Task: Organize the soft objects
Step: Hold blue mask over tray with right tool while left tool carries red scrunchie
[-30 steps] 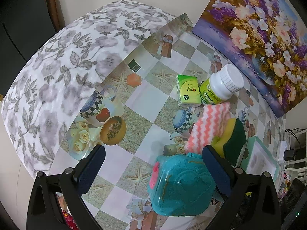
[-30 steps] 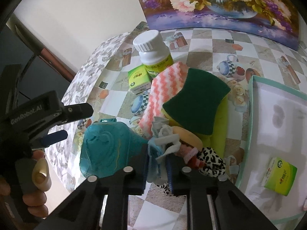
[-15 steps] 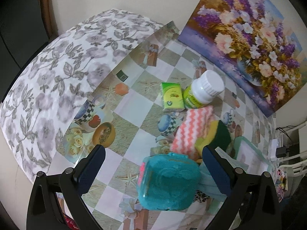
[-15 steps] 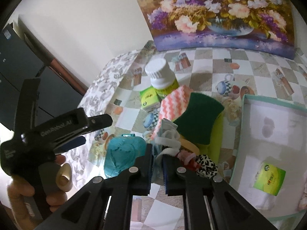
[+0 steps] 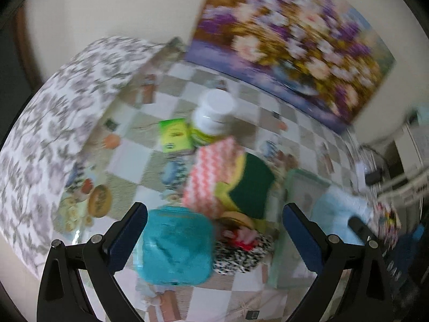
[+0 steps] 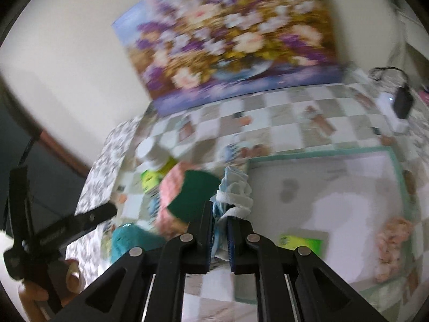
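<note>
Right claw [image 6: 220, 218] clenched on a pale blue-white cloth [image 6: 234, 189].
Blurred, the cloth seems lifted above the tabletop [image 6: 295, 123], near the tray's [image 6: 396, 166] left edge; left claw [image 5: 214, 222] released.

Left tongs [image 5: 214, 230] spread wide above teal pouch [image 5: 175, 247]; green sponge [image 5: 252, 185] and pink cloth [image 5: 214, 171] beyond.

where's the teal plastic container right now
In the left wrist view the teal plastic container sits on the checkered tablecloth between the open left gripper fingers, beside a leopard-print cloth.
</note>
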Tool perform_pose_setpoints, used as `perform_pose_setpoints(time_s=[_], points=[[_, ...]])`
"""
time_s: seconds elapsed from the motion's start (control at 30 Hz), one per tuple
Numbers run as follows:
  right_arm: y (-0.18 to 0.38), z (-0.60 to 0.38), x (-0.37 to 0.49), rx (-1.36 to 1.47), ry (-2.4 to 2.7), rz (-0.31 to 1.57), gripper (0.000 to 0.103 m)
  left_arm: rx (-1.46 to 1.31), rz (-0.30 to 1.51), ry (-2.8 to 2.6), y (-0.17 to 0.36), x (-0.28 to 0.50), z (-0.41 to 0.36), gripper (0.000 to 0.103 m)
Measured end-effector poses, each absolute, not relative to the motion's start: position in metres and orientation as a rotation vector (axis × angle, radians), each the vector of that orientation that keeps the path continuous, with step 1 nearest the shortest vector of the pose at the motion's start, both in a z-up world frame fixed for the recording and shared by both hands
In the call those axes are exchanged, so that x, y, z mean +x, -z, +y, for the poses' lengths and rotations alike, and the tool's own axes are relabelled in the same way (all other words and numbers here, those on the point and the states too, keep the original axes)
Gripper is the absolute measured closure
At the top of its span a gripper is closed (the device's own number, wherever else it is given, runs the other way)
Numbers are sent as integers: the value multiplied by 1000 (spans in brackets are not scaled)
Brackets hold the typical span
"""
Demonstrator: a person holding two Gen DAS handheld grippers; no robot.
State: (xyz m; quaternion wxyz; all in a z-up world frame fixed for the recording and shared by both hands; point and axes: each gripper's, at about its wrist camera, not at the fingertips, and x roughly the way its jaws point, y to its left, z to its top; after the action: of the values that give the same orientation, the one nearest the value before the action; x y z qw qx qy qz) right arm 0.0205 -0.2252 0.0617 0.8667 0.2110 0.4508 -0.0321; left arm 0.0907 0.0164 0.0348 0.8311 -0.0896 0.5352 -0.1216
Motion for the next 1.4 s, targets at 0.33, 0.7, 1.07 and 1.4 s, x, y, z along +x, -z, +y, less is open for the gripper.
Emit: perform_pose_setpoints(time_s=[0.33,0.7,1.07,1.4], points=[[-72,-276,-3,538,155,886,93,27,1239,400,-5,81,-57,36],[-70,-282,-6,558,156,891,93,208,1324,350,37,77,-89,61],[-69,-284,-7,571,152,888,93,259,1308,267,44,83,-86,83],[-71,-290,-10,601,156,881,93,214,1278,256,33,86,-77,101]])
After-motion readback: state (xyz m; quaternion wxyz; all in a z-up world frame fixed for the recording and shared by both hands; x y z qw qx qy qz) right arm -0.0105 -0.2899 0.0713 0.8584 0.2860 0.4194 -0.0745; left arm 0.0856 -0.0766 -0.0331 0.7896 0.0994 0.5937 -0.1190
